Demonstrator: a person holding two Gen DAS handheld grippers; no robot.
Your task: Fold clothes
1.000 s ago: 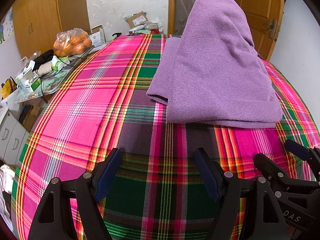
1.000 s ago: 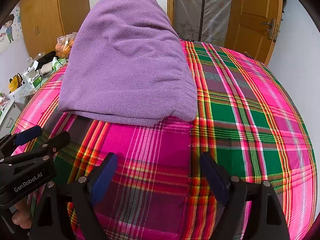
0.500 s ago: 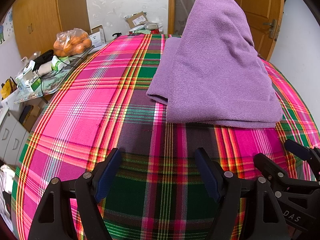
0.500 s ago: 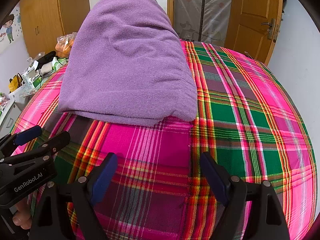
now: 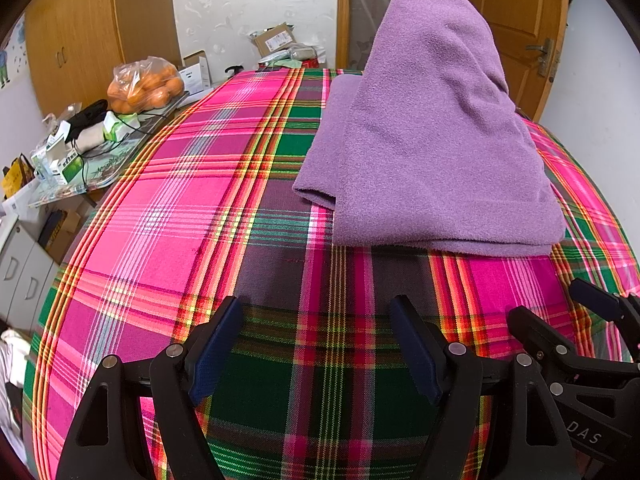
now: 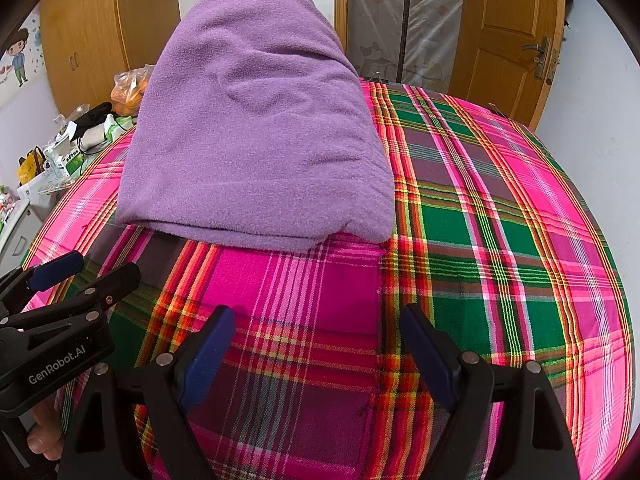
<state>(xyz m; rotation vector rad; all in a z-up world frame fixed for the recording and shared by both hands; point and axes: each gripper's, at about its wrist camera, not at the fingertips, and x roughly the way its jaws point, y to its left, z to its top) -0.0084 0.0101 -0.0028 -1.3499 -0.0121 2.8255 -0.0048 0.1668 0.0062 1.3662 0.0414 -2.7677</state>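
The purple garment (image 5: 436, 152) is lying folded in a thick pile on the plaid cloth (image 5: 192, 208), probably already done, so neither tool is touching it. The left gripper (image 5: 316, 344) and right gripper (image 6: 318, 350) are hovering side by side just before its near edge, jaws wide apart and holding nothing.

The folded garment (image 5: 432, 152) lies on the bedspread (image 5: 180, 208), beyond both tongs, the cluttered side table (image 5: 100, 152) left.

We see purple fleece garment (image 5: 432, 152) folded in layers, lying flat on plaid cloth (image 5: 208, 184), folded edge nearest us.
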